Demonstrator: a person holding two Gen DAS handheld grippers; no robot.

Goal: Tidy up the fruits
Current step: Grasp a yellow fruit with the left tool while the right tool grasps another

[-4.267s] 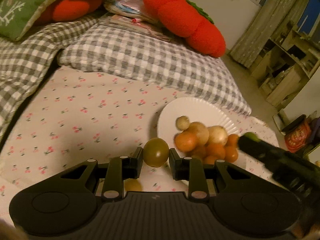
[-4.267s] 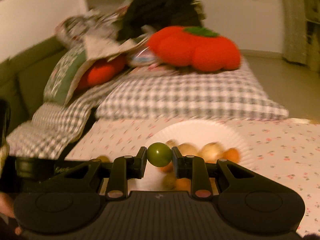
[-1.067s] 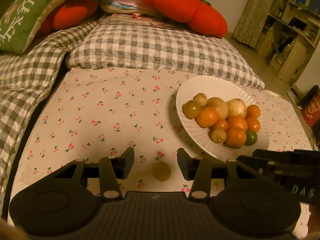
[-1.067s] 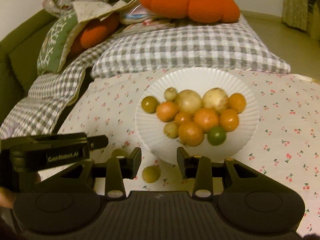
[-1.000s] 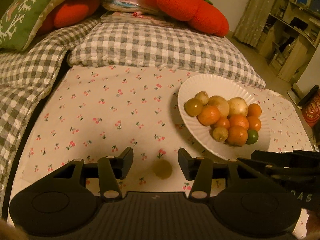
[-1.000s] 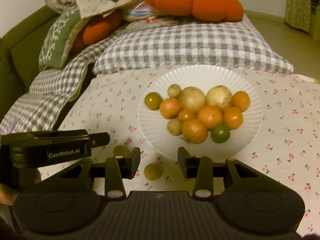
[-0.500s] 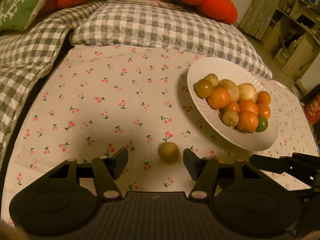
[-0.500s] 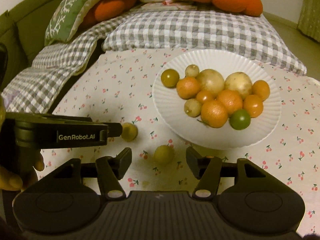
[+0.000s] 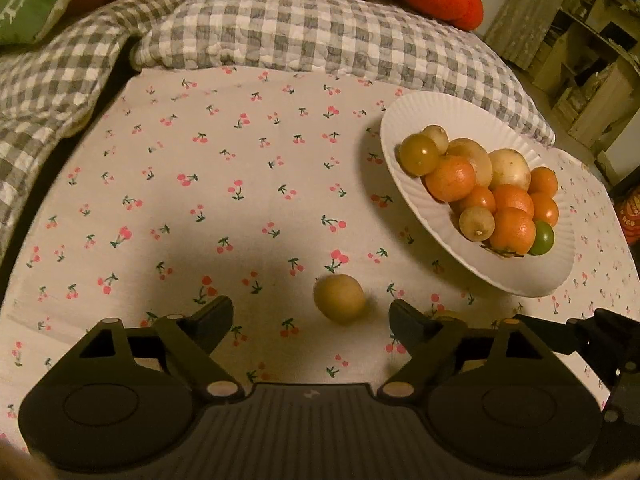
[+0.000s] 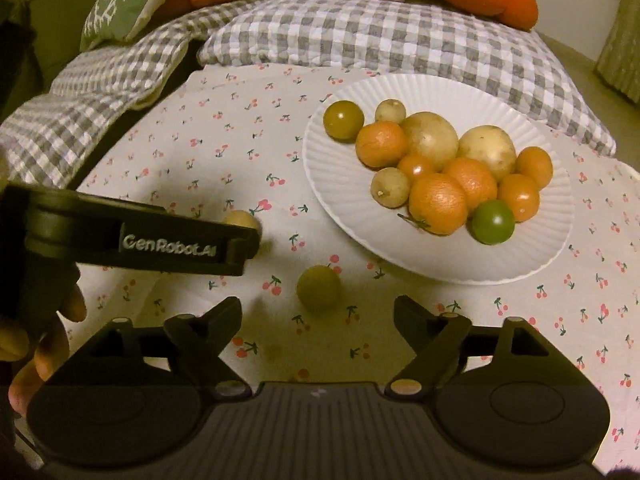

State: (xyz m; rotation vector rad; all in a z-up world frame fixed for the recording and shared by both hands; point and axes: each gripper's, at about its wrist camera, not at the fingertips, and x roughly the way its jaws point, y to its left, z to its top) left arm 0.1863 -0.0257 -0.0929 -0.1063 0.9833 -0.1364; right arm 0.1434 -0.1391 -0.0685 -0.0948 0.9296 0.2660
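We see a white plate (image 10: 436,92) heaped with fruit on a cherry-print cloth (image 9: 240,152): oranges, two pale round fruits, small yellowish ones, and one green fruit (image 10: 493,222) at the near edge of the heap.

Two small fruits lie loose on the cloth, off the plate. A yellowish fruit (image 9: 339,298) sits just ahead of the left gripper (image 9: 310,316), in line with the gap between its fingertips; nothing touches it. A yellow-green fruit (image 10: 319,288) sits the same way in front of the right gripper (image 10: 318,314), near the plate's rim but apart from it.

Both sets of jaws stand wide and are opening; neither grips anything.

In the right wrist view the left gripper's finger crosses the left side and partly hides the yellowish fruit. A hand (image 10: 36,344) holds that gripper.

Grey checked cushions (image 10: 360,36) lie behind the cloth.
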